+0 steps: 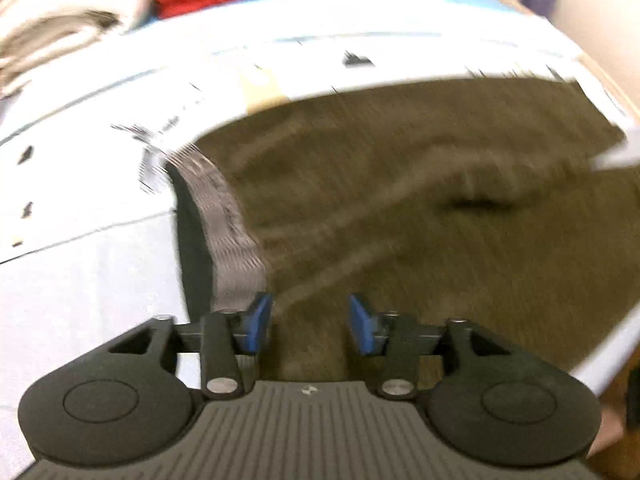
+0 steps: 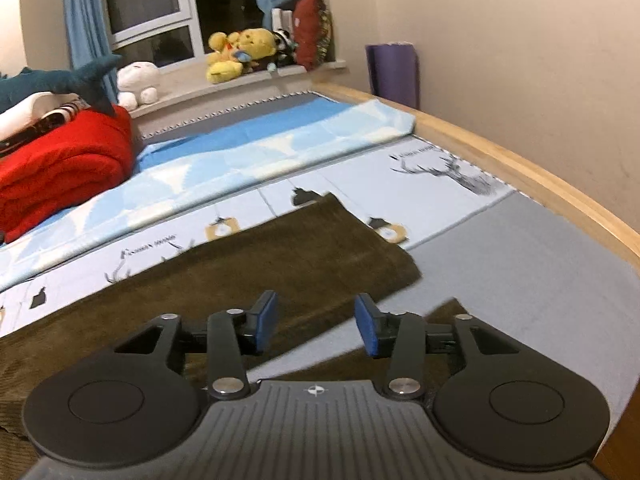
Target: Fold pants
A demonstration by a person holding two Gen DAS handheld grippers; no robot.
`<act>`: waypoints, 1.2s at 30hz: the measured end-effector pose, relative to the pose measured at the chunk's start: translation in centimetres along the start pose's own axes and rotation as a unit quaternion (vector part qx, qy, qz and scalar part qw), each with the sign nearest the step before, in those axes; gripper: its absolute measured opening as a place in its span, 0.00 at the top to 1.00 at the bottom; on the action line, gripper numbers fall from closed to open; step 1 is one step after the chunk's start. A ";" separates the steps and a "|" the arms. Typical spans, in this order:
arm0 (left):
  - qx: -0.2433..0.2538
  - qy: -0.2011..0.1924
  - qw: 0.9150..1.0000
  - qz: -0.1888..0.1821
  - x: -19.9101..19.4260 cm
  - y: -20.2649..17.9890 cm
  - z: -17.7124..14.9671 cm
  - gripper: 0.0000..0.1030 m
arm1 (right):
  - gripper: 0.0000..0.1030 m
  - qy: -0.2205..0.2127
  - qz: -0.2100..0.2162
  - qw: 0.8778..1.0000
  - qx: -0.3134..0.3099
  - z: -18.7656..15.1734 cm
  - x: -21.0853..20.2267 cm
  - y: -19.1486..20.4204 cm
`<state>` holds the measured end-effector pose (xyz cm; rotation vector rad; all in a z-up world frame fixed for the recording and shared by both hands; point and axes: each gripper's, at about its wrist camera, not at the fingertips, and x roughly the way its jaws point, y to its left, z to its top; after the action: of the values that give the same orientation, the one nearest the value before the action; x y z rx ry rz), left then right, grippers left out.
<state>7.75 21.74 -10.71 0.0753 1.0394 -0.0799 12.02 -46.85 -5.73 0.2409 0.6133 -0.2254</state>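
Hovering over the brown pants (image 1: 420, 220), left gripper (image 1: 311, 326) and right gripper (image 2: 316, 326) stand half-open, holding nothing.

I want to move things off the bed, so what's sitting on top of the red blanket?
On the red blanket rest a folded white and patterned bundle and a teal shark plush's tail. The blanket's top under them is covered.
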 end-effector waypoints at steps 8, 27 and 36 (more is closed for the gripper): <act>-0.069 -0.061 0.994 0.054 -0.5 1.0 3.0 0.36 | 0.55 0.009 0.075 0.995 -0.062 0.4 0.4 6.7; -0.093 -0.053 0.993 0.044 4.4 -4.5 10.3 0.90 | 0.95 0.029 0.137 0.985 -0.097 2.6 2.7 19.7; -0.057 -0.059 0.996 0.046 7.9 -5.2 12.6 0.97 | 1.00 0.030 0.165 0.981 -0.102 3.4 3.2 22.8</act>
<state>21.98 15.10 -11.26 0.0144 0.9197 0.0582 22.74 -26.61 -1.42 0.1485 0.6411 0.1640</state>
